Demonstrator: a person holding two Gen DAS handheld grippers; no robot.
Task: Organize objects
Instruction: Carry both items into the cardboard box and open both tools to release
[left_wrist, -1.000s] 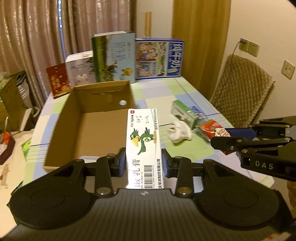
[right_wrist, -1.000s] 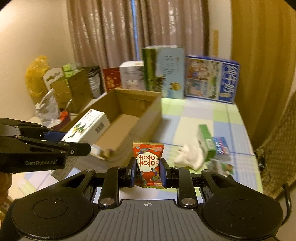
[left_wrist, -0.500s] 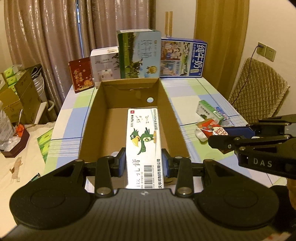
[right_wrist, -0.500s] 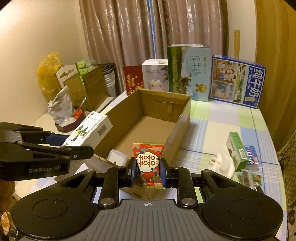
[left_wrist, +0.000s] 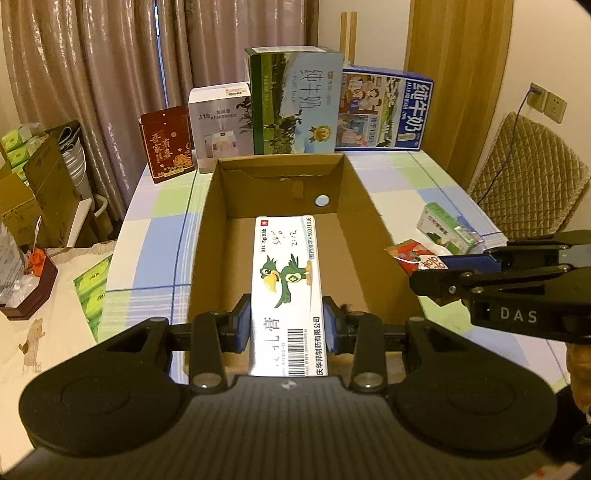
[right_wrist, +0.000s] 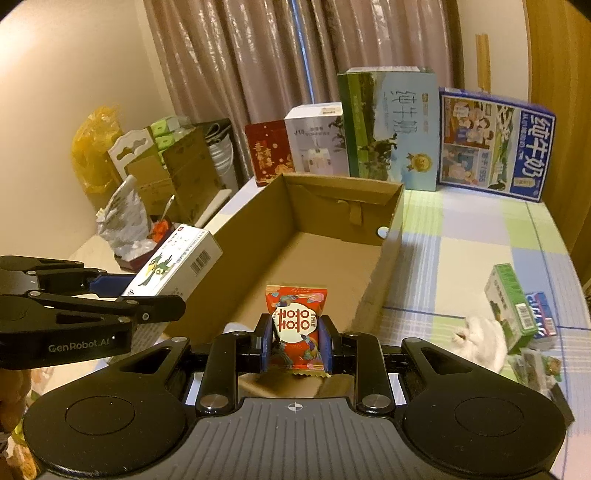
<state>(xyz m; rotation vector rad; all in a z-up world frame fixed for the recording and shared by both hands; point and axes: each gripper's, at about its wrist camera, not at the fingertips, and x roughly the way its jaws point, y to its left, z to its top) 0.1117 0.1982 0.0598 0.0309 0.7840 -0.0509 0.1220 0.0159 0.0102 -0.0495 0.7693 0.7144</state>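
Holding a white medicine box with a green bird picture, the left gripper is clenched on its sides, above the near part of the open cardboard box. The right gripper grasps a red candy packet, also over the near end of this box. The cardboard box stands on the checked desk, and the floor of it that I can see is bare. On the desk to the right lie a green small carton and a white crumpled thing, touching each other
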